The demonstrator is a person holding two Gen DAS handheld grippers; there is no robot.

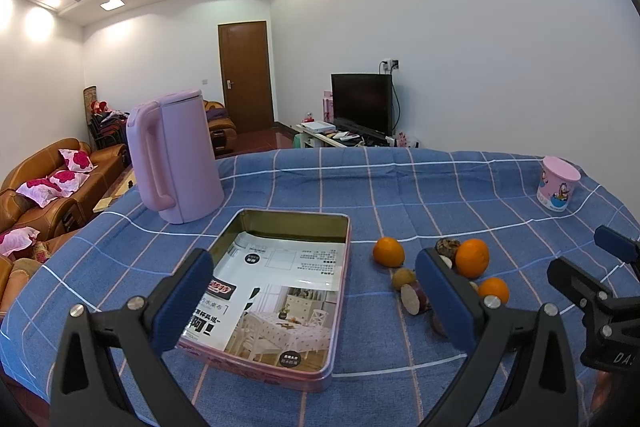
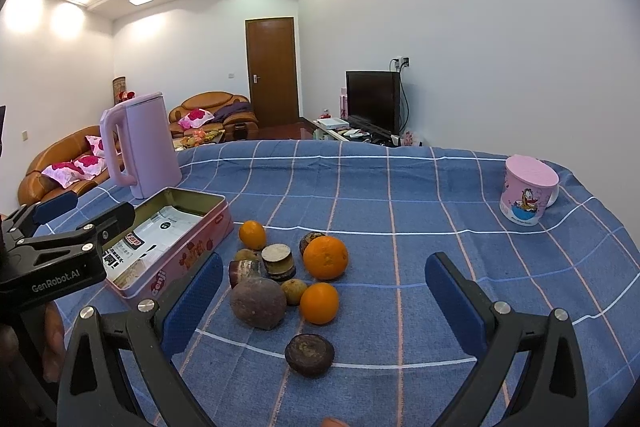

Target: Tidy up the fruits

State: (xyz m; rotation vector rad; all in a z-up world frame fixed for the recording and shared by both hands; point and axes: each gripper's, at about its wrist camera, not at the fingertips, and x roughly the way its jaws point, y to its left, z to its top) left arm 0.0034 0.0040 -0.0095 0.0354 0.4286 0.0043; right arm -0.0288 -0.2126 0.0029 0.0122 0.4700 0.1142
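Note:
A pink open tin [image 1: 340, 291] [image 2: 192, 247] with a printed leaflet inside lies on the blue checked cloth. To its right sits a cluster of fruit: three oranges [image 2: 325, 257] [image 1: 389, 251], several dark brown passion fruits [image 2: 258, 303], cut halves [image 2: 280, 261] and small longans [image 2: 294, 291]. My left gripper [image 1: 316, 295] is open and empty, hovering over the tin's near end. My right gripper [image 2: 324, 291] is open and empty, just in front of the fruit cluster, with one dark fruit [image 2: 309, 354] between its fingers' line.
A lilac electric kettle [image 1: 176, 155] [image 2: 138, 147] stands behind the tin. A pink cartoon cup [image 1: 557, 183] [image 2: 526, 189] stands at the far right of the table. Beyond the table's far edge are sofas, a door and a TV.

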